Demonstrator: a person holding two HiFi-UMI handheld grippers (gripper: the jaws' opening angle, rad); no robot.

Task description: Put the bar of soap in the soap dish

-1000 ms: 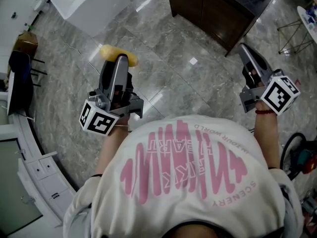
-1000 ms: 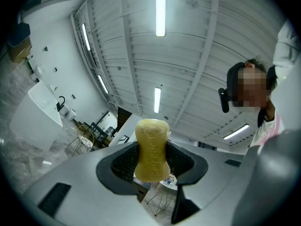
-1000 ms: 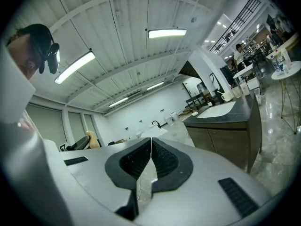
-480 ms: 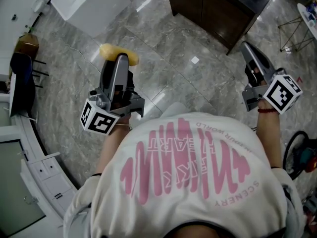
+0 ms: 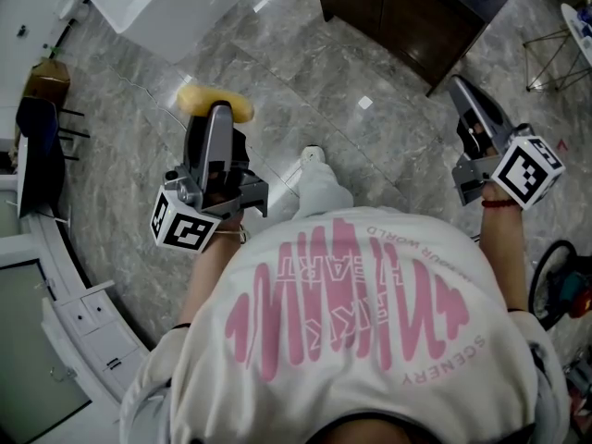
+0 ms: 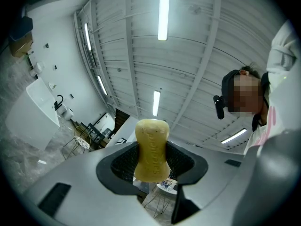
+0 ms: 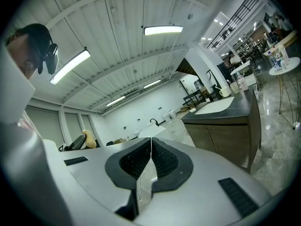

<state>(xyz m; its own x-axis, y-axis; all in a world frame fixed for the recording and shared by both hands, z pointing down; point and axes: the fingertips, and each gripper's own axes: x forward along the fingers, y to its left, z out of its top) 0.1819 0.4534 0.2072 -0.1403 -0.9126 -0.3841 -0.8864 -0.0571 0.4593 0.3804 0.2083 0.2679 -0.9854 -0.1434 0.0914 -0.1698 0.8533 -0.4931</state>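
Left: we grip the pale yellow, waisted bar of soap (image 6: 151,135) between the fingers of the left gripper (image 6: 151,150), up in the air above the floor | Right: right gripper (image 7: 150,158) fingers pressed together, holding nothing | Room: we see a grey veined marble floor (image 5: 305,72), dark wooden cabinet (image 5: 398,17), white slatted ceiling with strip lights (image 6: 163,13)

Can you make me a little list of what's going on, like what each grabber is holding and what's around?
left gripper: shut on the bar of soap
bar of soap: yellow, sticks out past the jaws
right gripper: shut, nothing in it
floor: grey marble
nearby: dark cabinet, ahead on the right
soap dish: not seen in any view
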